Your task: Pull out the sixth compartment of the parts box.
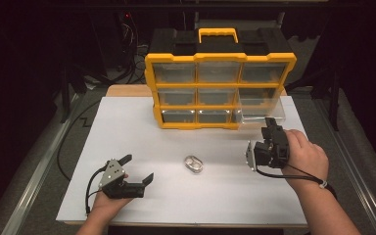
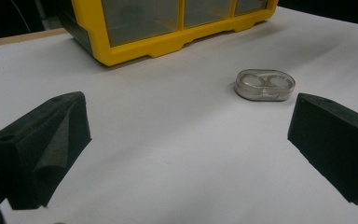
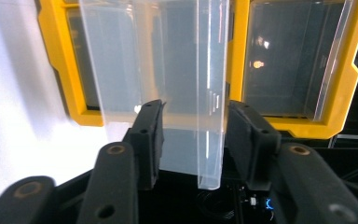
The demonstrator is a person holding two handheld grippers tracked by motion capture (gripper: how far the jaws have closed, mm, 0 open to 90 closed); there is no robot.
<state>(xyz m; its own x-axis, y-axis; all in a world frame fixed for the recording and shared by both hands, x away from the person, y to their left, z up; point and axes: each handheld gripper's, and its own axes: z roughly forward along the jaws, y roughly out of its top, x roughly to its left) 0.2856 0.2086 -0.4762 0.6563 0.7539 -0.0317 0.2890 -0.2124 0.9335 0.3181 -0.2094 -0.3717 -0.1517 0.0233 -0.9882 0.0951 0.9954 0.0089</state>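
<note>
A yellow and black organizer [image 1: 219, 58] with clear drawers stands at the back of the white table [image 1: 127, 127]. Its bottom right drawer [image 1: 263, 109] is pulled out. My right gripper [image 1: 270, 123] is at that drawer's front. In the right gripper view the jaws of the right gripper [image 3: 195, 135] straddle the clear drawer [image 3: 168, 60] wall, one jaw touching it and the other a little apart. A small clear oval case [image 1: 194, 164] lies mid-table. My left gripper [image 1: 138, 168] rests open on the table left of it, and the case [image 2: 265, 85] sits ahead of the left gripper [image 2: 189, 140], near one jaw.
The yellow organizer frame [image 2: 168, 44] blocks the far side of the table. A black cable [image 1: 71, 137] runs off the table's left edge. Dark floor and metal rails flank both sides.
</note>
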